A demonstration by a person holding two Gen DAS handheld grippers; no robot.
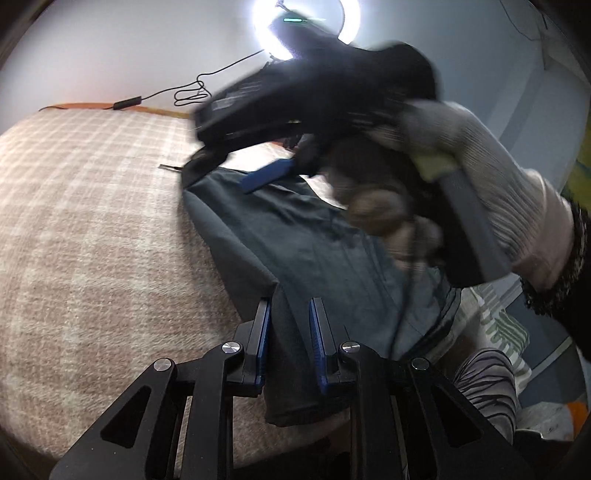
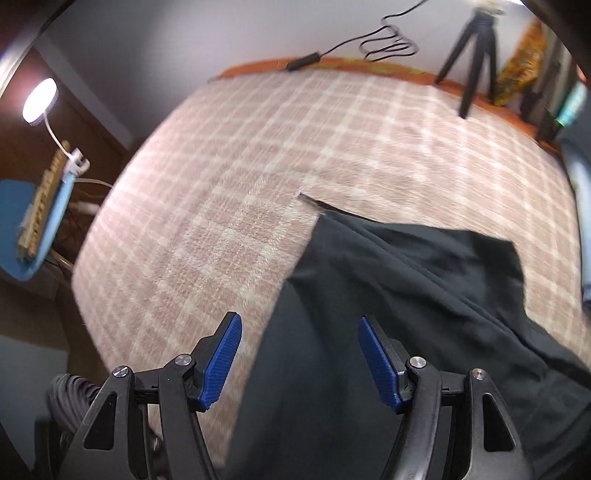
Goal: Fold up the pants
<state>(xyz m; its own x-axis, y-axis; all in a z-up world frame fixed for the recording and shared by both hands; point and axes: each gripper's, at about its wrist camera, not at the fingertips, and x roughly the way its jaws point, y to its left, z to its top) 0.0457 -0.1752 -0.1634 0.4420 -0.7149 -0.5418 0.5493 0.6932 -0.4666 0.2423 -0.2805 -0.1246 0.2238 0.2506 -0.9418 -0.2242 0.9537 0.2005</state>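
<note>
pants [image 2: 388, 314], dark grey-green, spread flat on plaid blanket [image 2: 258, 166] in pink-beige and cream check; filling right wrist view from 3 through 6 o'clock, one squared edge up near 2 o'clock. thin dark strip [image 2: 314, 201] poking out from upper left corner of cloth toward 10 o'clock.

left gripper [image 1: 288, 325]: jaws narrow, blue pads either side of a raised fold of pants cloth at 6 o'clock of left wrist view; fold stands between them and fills the gap, left pad against cloth, right pad appears touching too. firm pinch or not: cannot tell for sure, though cloth hangs bunched below the fingers.

right gripper [image 2: 299, 350]: jaws wide apart, nothing between pads; hanging above left edge of pants, left finger over blanket, right finger over cloth. no contact visible. in left wrist view seen blurred at 1 o'clock, black body above pants, held by gloved hand [image 1: 480, 184] in pale knit glove.

surroundings: black cable [image 2: 369, 44] looped against wall at 12 o'clock, black tripod [image 2: 472, 62] at 1 o'clock on far edge of bed, lit lamp [image 2: 38, 99] at 9 o'clock. bright ring light [image 1: 306, 29] at 12 o'clock in left wrist view.
</note>
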